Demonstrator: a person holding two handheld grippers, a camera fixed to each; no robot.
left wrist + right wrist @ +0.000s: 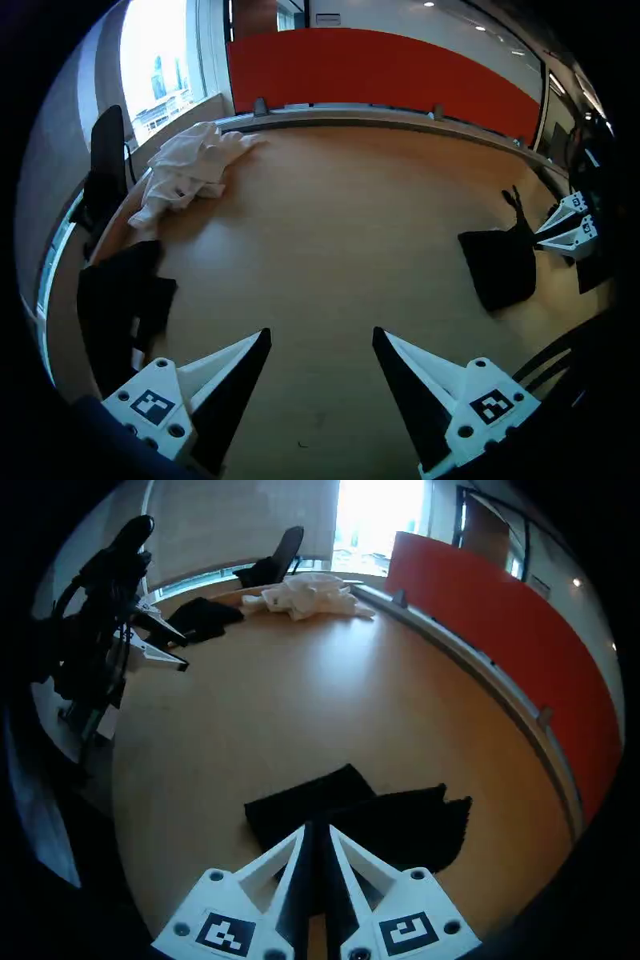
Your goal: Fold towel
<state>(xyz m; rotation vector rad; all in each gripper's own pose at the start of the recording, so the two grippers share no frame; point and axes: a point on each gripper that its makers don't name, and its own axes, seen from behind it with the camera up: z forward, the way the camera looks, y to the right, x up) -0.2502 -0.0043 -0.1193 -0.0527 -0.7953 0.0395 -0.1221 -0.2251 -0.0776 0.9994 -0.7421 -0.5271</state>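
Note:
A black towel (pixel 384 820) lies flat on the wooden table (pixel 264 704), close in the right gripper view. My right gripper (pixel 317 832) is shut on the towel's near edge, its fingers almost together. In the left gripper view the same towel (pixel 500 268) lies at the right, with a corner pulled up where the right gripper (pixel 542 238) pinches it. My left gripper (pixel 320 332) stands open over bare table with nothing between its fingers. It appears farther off in the right gripper view as the left gripper (pixel 186 656).
A crumpled pile of white towels (pixel 192 164) lies at the table's far left corner. Another black cloth (pixel 124 300) hangs at the left edge. A red partition (pixel 384 72) runs along the back edge. An office chair (pixel 108 160) stands by the window.

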